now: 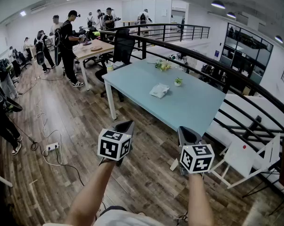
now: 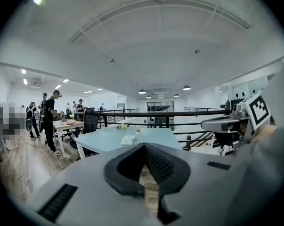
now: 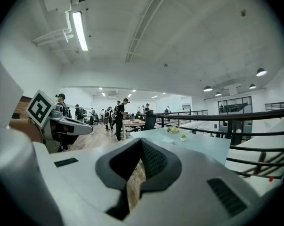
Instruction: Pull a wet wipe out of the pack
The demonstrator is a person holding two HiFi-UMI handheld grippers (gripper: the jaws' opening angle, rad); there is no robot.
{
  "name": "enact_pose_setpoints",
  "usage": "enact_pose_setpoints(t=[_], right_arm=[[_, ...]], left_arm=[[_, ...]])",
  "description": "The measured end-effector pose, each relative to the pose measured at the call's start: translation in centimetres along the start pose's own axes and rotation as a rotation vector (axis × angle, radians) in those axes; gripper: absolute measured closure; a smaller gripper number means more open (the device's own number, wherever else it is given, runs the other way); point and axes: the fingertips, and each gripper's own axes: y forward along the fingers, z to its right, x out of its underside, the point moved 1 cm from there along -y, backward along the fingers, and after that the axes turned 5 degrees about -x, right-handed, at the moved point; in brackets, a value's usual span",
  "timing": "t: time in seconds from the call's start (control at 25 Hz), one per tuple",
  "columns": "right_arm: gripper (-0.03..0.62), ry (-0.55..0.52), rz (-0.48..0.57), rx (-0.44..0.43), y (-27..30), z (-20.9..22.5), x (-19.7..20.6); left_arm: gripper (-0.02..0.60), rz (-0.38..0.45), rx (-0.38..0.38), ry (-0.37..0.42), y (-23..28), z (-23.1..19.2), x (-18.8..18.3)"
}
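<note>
The white wet wipe pack point(image 1: 159, 90) lies near the middle of a light blue table point(image 1: 198, 109), well ahead of both grippers. It shows small in the left gripper view as the pack point(image 2: 128, 139). My left gripper point(image 1: 125, 126) is held over the wooden floor short of the table, its jaws shut with nothing between them. My right gripper point(image 1: 188, 135) is beside it at the same distance, also shut and empty. In the gripper views the left gripper point(image 2: 144, 148) and the right gripper point(image 3: 141, 143) both point towards the table.
A small potted plant point(image 1: 178, 82) and a bunch of flowers point(image 1: 162, 65) stand on the table. A black railing point(image 1: 236, 86) runs behind it. A white chair point(image 1: 245, 160) is at right. A power strip with cables point(image 1: 51, 147) lies on the floor. Several people stand around a wooden desk point(image 1: 92, 49).
</note>
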Motion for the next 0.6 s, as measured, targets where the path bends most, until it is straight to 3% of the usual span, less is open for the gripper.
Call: enact_pose_setpoints(t=[0.6], right_arm=[[0.589,0.0,0.0,0.005,2.6,-0.5,0.7]], left_arm=[[0.589,0.002,0.017,0.002,1.9,-1.6,0.0]])
